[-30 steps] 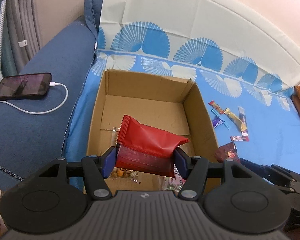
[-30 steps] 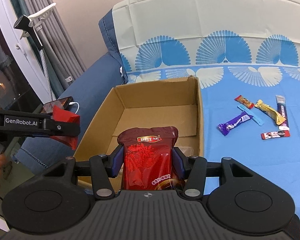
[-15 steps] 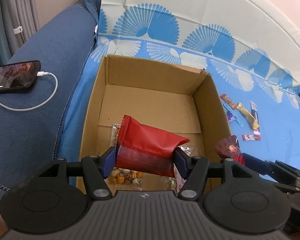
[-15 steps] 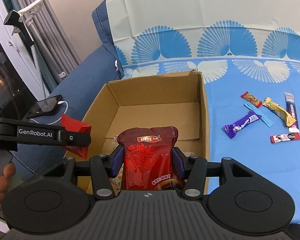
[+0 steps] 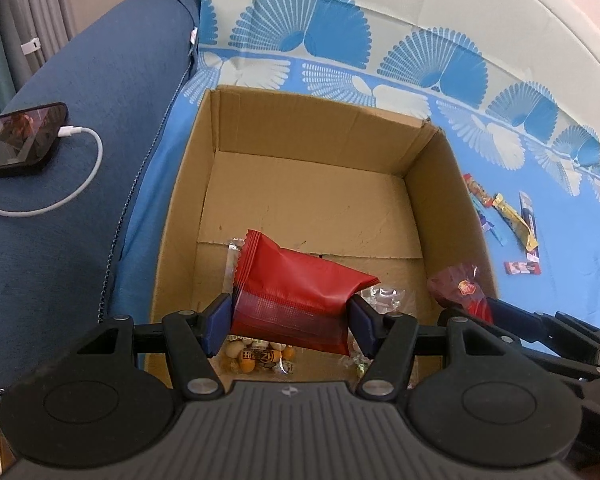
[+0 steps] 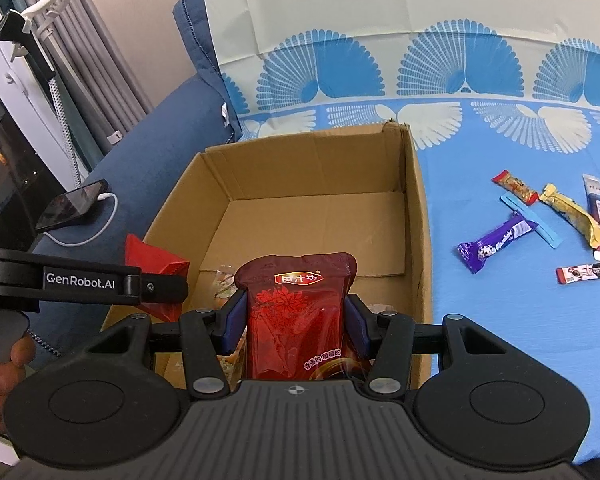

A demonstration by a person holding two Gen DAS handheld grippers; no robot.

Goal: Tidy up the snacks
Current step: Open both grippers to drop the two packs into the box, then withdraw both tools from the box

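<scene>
The left gripper point(image 5: 290, 318) is clamping a plain red packet point(image 5: 296, 284) above the near end of the cardboard box point(image 5: 436, 168), while the right gripper point(image 6: 296, 320) is pinching a dark red printed pouch point(image 6: 296, 304) just over the box's near rim. Both bags are looking light, soft and crinkly, likely slippery, so holding them across the middle seems wise. Loose bars point(image 6: 496, 246) are lying on the sheet right of the box.

Both wrist views close, angled down into cardboard box point(image 5: 432, 184) point(image 6: 418, 216); left seemingly steeper.
</scene>
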